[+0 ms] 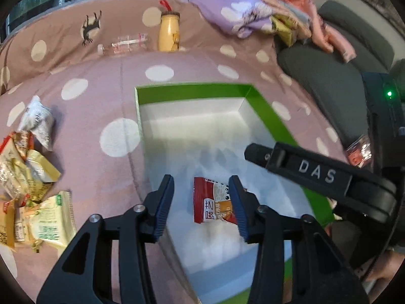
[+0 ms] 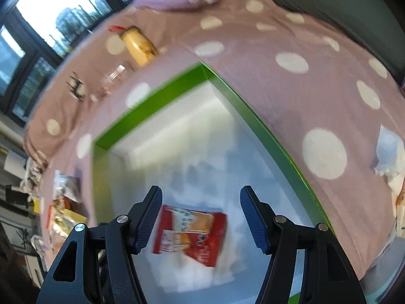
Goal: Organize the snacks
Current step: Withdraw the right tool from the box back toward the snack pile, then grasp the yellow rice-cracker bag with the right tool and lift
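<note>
Both tools hang over the green-walled, white-floored cardboard box (image 1: 265,116). The left gripper (image 1: 202,202) and right gripper (image 2: 201,217) stand parted, gripping nothing. A red-and-orange foil snack packet (image 2: 192,233) lies flat on the box floor beneath them.

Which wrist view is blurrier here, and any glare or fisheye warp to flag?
Right wrist: motion smear across the box, red packet and bottle, and the window is blown out. Left wrist: sharper, with soft blur on the box floor only. Both: fisheye bends the box rims.
</note>
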{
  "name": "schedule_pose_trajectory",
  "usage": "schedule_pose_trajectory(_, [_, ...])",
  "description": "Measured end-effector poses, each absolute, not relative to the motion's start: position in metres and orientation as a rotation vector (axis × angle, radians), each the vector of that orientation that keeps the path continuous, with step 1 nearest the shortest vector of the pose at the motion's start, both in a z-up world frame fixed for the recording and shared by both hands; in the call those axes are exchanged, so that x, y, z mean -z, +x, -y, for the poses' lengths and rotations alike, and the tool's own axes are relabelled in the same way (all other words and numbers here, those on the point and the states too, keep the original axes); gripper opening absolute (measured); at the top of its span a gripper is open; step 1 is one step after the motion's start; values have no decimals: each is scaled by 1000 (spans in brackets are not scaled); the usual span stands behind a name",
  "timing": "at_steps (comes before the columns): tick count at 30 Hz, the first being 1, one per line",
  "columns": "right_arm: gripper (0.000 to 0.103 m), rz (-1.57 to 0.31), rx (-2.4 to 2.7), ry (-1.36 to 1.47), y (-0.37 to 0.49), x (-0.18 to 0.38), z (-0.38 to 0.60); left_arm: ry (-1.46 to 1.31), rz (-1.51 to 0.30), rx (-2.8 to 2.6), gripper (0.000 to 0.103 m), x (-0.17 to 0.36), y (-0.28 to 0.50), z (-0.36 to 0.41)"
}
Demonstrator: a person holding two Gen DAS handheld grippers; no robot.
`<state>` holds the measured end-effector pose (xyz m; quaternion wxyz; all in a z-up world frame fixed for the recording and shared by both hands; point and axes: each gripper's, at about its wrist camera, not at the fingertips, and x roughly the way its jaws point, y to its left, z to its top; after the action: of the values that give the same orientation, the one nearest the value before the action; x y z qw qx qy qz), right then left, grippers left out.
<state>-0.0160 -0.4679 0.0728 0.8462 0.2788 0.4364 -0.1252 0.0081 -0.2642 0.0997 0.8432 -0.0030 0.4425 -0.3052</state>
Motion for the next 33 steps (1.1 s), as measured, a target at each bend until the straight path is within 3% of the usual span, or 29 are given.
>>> schedule_pose_trajectory(3, [67,-846,219,572,-24,-92,456,-49,-892,638,61,-116,0,238])
schedule_pose_trajectory(5, [80,-801,182,534,-27,-104,440,-82,-867,625,76,-123,-4,220])
schedule_pose_trajectory(10, [85,-715,44,468,-26,-125,397,-167,-814,525,90,-134,-7,160])
schedule_pose_trajectory(24, [88,-725,-186,280,-13,-119,280,-251,-803,237,91,-120,-16,10])
schedule_pose_trajectory(33, [88,-880,-333,351,6,-84,242,-361,-936,158,90,-72,-5,-34])
